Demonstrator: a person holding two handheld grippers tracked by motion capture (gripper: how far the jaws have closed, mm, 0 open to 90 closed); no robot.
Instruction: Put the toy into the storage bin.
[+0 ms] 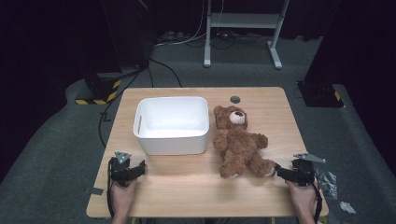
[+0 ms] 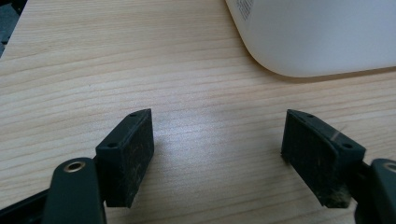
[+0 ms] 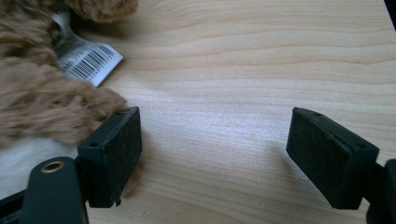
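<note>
So the right tool (image 1: 281, 171) is sitting low at the near right of the table (image 1: 261, 100) with its jaws spread wide and nothing between them. In the right gripper view one pad is brushing right up against the brown fur of the teddy bear (image 1: 239, 141), around its near foot, and there's a white barcode tag (image 3: 86, 61) sticking out from the fur a bit farther on. The left tool (image 1: 135, 170) is over at the near left, jaws also wide and holding nothing, just bare wood between them, with the rounded near corner of the white tub (image 1: 172, 124) showing ahead of it in the left gripper view. The bear is lying on its back on the table, head toward the far side, legs toward the near edge, just beside the right wall of the tub. The tub looks empty inside as far as I can see from above. My read is that basically nothing is done yet: the bear hasn't been gripped, let alone lifted. If the job is getting the bear into the tub, what's left is pretty much all of it: close on a leg or the body, lift, carry left over the rim, drop it in.
</note>
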